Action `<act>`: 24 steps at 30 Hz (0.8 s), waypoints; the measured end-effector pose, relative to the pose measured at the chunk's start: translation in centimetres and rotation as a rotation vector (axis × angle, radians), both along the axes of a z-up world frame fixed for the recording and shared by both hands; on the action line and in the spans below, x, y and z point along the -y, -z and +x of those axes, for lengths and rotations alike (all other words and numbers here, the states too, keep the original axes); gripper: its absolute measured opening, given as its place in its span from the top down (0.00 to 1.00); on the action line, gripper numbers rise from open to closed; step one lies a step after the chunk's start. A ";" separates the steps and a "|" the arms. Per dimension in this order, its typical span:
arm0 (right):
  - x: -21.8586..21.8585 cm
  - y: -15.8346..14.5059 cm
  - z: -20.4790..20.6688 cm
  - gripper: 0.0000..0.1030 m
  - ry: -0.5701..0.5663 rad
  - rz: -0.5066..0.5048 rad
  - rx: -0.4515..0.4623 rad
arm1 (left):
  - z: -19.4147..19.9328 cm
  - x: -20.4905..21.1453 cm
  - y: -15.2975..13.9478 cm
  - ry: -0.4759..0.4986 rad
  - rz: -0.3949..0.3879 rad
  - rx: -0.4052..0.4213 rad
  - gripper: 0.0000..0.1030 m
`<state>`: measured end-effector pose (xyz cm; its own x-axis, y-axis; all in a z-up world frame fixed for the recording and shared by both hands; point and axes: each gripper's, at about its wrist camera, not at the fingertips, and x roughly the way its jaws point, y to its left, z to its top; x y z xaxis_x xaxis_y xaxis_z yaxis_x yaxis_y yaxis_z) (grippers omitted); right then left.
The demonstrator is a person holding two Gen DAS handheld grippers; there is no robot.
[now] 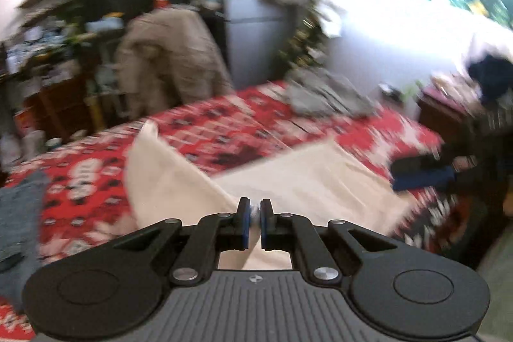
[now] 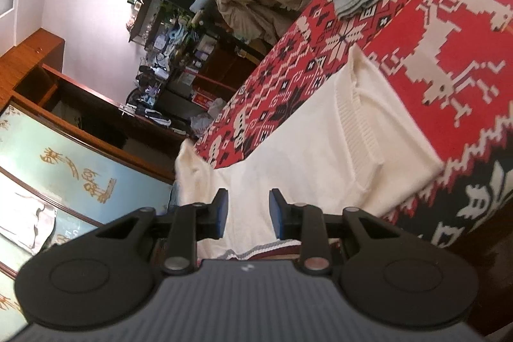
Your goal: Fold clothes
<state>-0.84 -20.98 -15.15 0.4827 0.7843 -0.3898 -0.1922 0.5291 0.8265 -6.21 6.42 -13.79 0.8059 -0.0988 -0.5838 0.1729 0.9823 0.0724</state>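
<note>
- Cream sweater (image 2: 307, 156) is spread flat on the bed (image 2: 449, 30), along the near edge of the red patterned cover.
- A fold of it is pinched between the pressed-together jaws of the left gripper (image 1: 255, 213), with the sleeve (image 1: 160, 168) raised.
- The sleeve should be carried across the body and laid flat, taut enough to avoid creases.
- The right gripper (image 2: 248, 210) is held with jaws spread above the hem; no contact can be made out.
- The left view is blurred, and the sweater's near edge is hidden.

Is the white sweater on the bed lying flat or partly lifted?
Partly lifted: the left claw is shut on the white sweater, raising one part.
</note>
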 end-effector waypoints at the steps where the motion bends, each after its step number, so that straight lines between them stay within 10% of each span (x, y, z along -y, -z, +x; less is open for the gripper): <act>1: 0.2 0.0 0.0 0.69 0.003 0.000 0.000 | 0.3 0.9 0.9 0.023 0.014 -0.020 0.94; 7: -0.7 1.0 0.1 0.69 -0.019 -0.006 -0.027 | 0.5 2.0 4.6 0.057 0.046 -0.141 0.90; 13: -4.3 2.3 0.9 0.64 -0.094 0.000 -0.053 | -2.1 -3.0 0.7 0.013 -0.185 -0.089 0.62; 24: -11.8 4.7 2.0 0.63 -0.214 -0.184 -0.084 | -3.2 -11.3 1.4 -0.212 -0.325 -0.148 0.78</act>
<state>1.12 -9.20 -19.85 0.2740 0.7773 -0.5664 -0.2507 0.6263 0.7382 -9.43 17.69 -15.19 0.7381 -0.1376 -0.6606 -0.0508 0.9649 -0.2578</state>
